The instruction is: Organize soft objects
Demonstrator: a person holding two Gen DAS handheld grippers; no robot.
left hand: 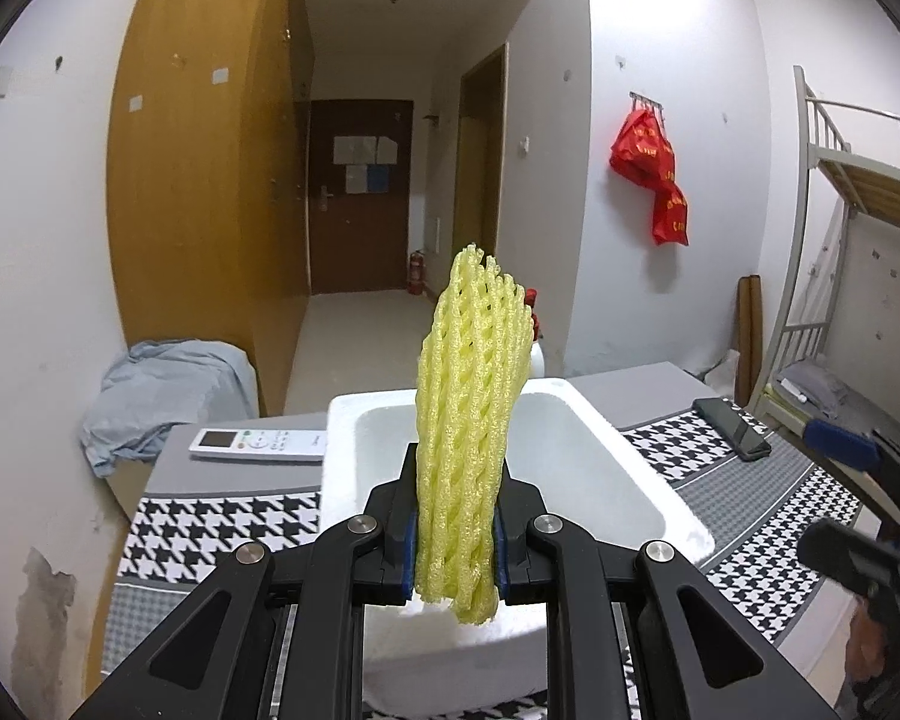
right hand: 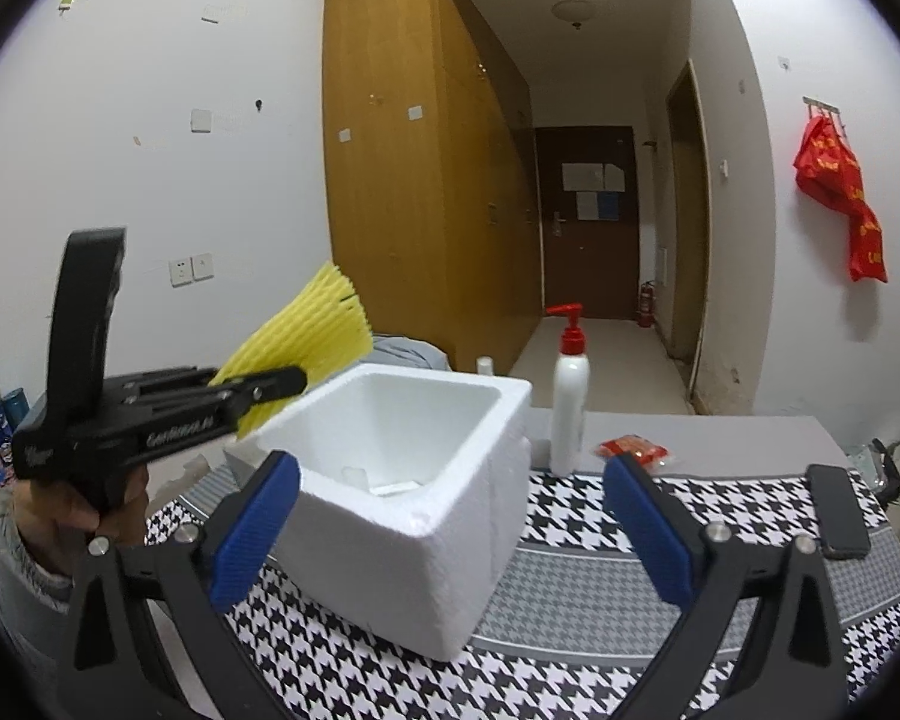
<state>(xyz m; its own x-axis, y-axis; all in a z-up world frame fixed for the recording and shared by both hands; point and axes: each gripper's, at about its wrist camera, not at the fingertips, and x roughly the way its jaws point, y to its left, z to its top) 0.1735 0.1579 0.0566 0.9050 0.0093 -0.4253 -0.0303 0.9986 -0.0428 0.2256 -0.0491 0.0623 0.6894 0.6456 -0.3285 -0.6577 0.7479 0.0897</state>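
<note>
Carrying yellow net [left hand: 471, 420] pinched in left claw [left hand: 456, 531], above near rim of foam box [right hand: 414, 516] on tabletop [right hand: 570, 588]. Right claw [right hand: 450, 534] spread, empty. Next, probably: move over cavity, release.

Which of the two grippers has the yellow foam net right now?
The left gripper: its jaws are clamped on the yellow foam net above the white foam box. The right gripper is wide open and empty.

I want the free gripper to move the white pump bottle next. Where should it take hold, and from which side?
Grip the pump bottle around its straight white body, below the red pump, jaws level, coming from the near side. It stands upright beside the foam box; the body looks the steadiest part, and the right gripper is open and empty.
</note>
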